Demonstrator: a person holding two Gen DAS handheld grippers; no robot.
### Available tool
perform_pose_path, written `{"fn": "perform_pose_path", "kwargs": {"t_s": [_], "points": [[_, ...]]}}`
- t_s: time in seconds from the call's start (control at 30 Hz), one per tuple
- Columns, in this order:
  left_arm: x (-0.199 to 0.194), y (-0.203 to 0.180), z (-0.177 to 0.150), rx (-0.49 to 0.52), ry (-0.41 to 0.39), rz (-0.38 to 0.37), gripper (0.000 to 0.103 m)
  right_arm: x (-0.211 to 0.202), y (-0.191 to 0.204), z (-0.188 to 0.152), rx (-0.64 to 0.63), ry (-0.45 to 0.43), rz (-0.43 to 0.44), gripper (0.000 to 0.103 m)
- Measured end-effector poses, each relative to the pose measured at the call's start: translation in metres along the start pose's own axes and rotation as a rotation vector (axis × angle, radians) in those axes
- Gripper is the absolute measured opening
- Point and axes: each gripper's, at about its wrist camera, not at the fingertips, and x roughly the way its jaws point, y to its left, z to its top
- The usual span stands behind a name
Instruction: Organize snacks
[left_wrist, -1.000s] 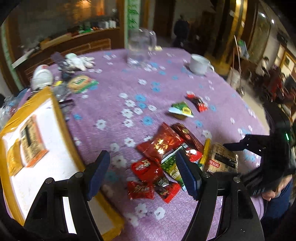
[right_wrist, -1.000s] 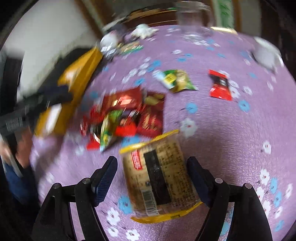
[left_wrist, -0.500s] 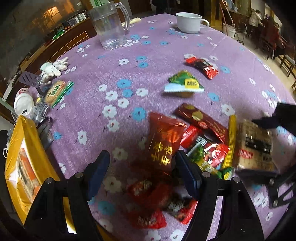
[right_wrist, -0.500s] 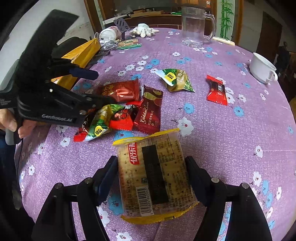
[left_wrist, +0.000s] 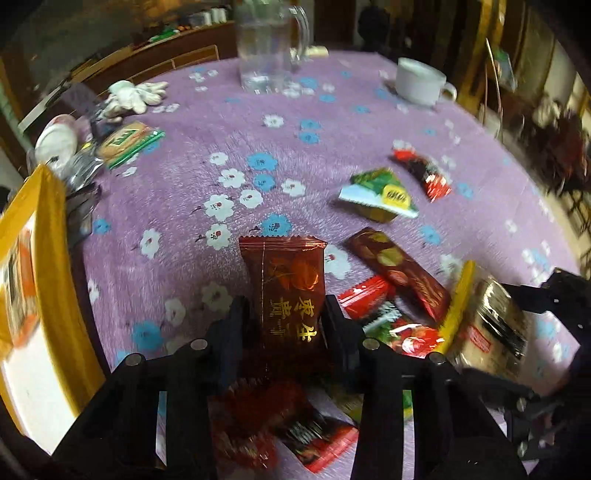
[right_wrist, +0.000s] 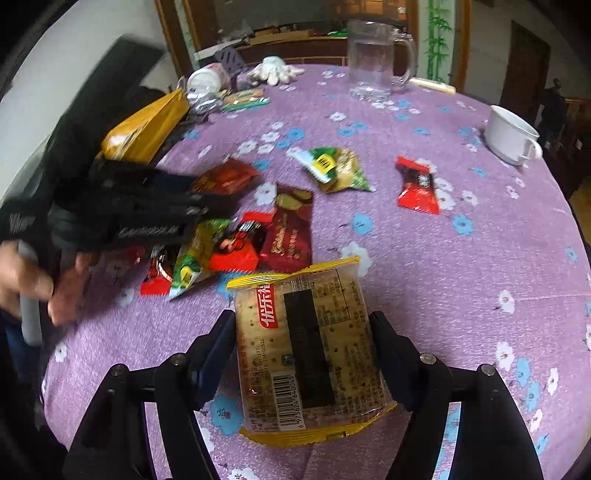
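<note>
The left tongs have just been closing and now clamp the sides of a dark red packet with gold print, which stands up between the pads. The right tongs grip a cracker pack with yellow ends by its two long sides, barcode end toward the camera.

Take the cracker pack as the mark. Just beyond it on the counter lies the snack heap: a brown bar, a small red sweet and a green pouch, crowded and overlapping. The left tongs and the hand holding them come in from the pack's left, over the heap. Farther off, well apart from the pack, a green-and-yellow pouch and a red wrapper lie alone. A white cup sits at the far right edge, a glass mug at the far side, a yellow box far left.
</note>
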Motion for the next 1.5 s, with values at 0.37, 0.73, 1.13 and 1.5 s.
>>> {"fn": "perform_pose_path", "kwargs": {"t_s": [0.37, 0.73, 1.13, 1.5], "points": [[-0.031, -0.004, -0.009, -0.03, -0.226, -0.013, 0.038, -0.018, -0.025, 0.009, 0.133, -0.133, -0.029, 0.073], [-0.036, -0.006, -0.016, -0.009, -0.269, -0.008, 0.038, -0.031, -0.041, 0.013, 0.211, -0.221, -0.029, 0.073], [-0.043, -0.016, -0.019, 0.035, -0.325, 0.076, 0.038, -0.029, -0.041, 0.012, 0.222, -0.211, -0.034, 0.073], [-0.043, -0.021, -0.019, 0.063, -0.347, 0.134, 0.039, -0.029, -0.044, 0.012, 0.235, -0.21, -0.036, 0.073]]}}
